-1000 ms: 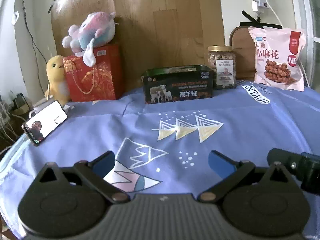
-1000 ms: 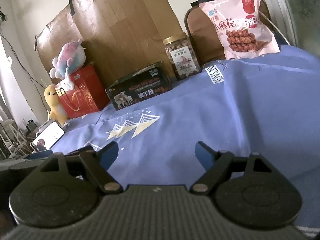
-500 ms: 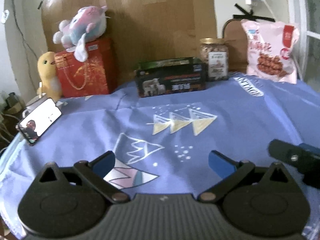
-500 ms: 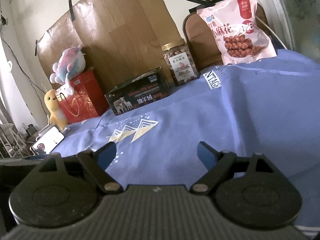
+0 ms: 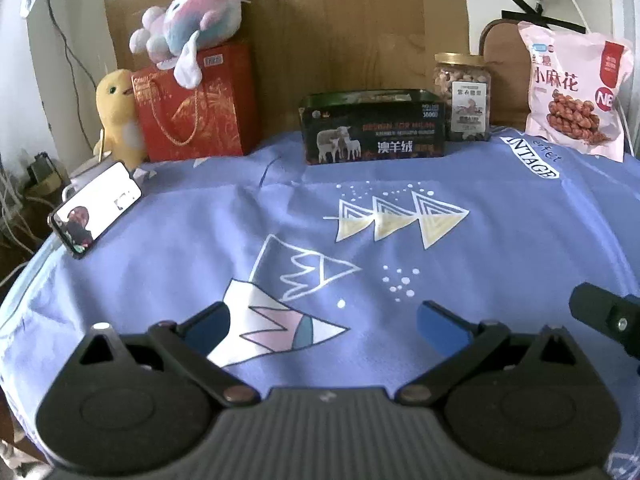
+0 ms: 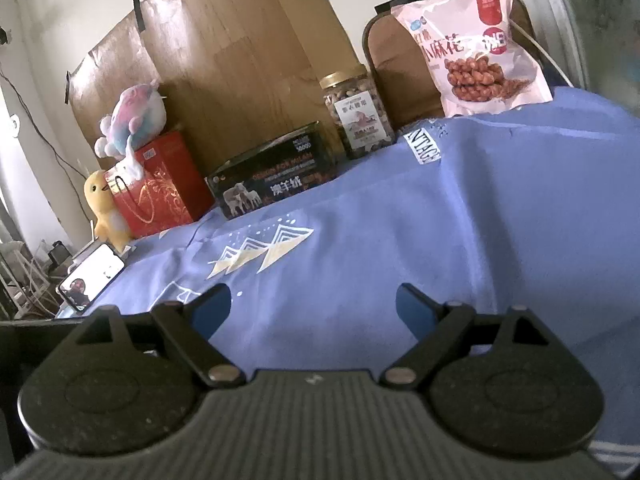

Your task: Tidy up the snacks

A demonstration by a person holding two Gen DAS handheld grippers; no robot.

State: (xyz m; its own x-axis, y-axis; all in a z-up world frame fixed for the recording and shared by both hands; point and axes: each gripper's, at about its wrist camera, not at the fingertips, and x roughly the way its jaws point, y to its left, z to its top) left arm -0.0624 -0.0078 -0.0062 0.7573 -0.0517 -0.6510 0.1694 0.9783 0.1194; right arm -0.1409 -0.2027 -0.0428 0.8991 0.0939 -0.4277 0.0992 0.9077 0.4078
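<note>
Hovering low over the blue printed cloth (image 5: 500, 216), the left gripper (image 5: 322, 320) had its blue-tipped fingers spread wide and held nothing; the right gripper (image 6: 314, 306) was likewise spread and empty. Both sat well apart from the snacks, which stood in a row along the far edge of the cloth against a brown cardboard panel (image 5: 340, 28), probably so that each label faced forward. The dark green rectangular tin printed with sheep (image 5: 374, 130) lay flat in the middle. Just to its right stood the clear cylindrical jar of nuts with a gold lid (image 5: 464, 96), rigid and smooth. Farther right, the pink crinkly plastic bag of fried dough twists (image 5: 576, 92) leaned upright against a brown chair back (image 6: 404, 68), too soft to stand alone. No snack appeared grasped yet; I judged the task barely begun.
</note>
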